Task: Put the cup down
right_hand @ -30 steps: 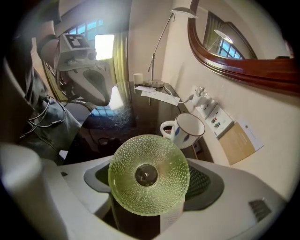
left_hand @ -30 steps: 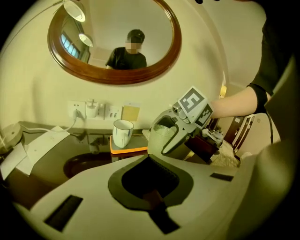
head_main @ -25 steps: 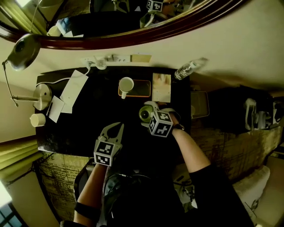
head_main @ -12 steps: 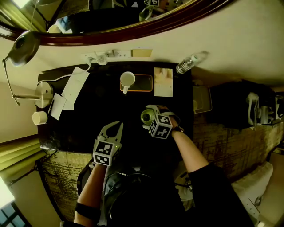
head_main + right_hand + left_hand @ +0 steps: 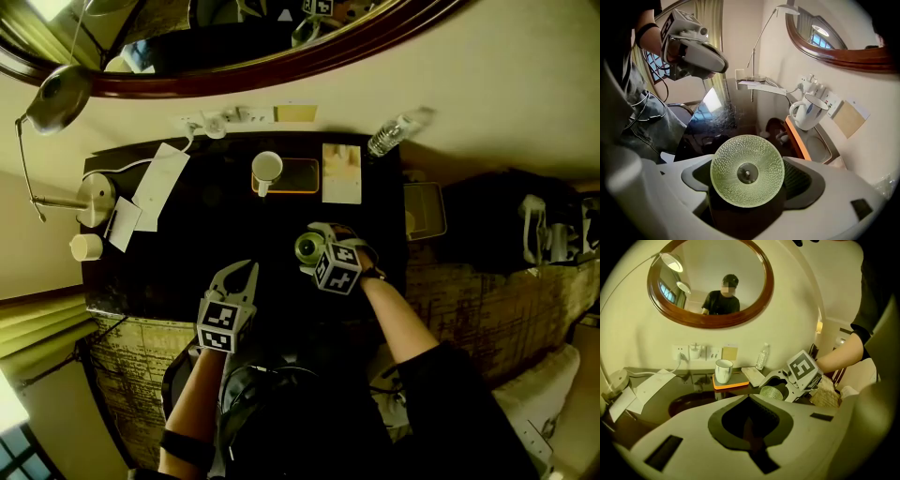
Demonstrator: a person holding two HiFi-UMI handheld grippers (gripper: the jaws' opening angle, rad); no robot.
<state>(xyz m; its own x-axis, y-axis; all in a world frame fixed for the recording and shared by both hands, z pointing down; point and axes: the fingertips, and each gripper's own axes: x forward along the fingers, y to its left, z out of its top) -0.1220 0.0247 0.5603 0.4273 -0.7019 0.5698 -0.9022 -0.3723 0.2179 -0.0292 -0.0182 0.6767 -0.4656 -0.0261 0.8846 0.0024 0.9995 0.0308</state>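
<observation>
- The dark table (image 5: 169,272) is set against the wall under a round mirror (image 5: 281,70).
- The left gripper (image 5: 248,267) is held over the table's near edge. Its jaws are closed together, with nothing between them.
- The right gripper (image 5: 313,249) is pointed steeply down at the table's right half. Its jaws have just been opening and are now spread wide, with the cup between them.
- An orange tray (image 5: 298,175) is laid at the back of the table, and a white mug (image 5: 267,169) is stood upright on its left part. What is in the mug cannot be told.
- The green glass cup (image 5: 747,170) is stood on the table, long axis vertical and mouth up. Its round base is seen through its mouth, and a gap is seen beside it at one pad.
</observation>
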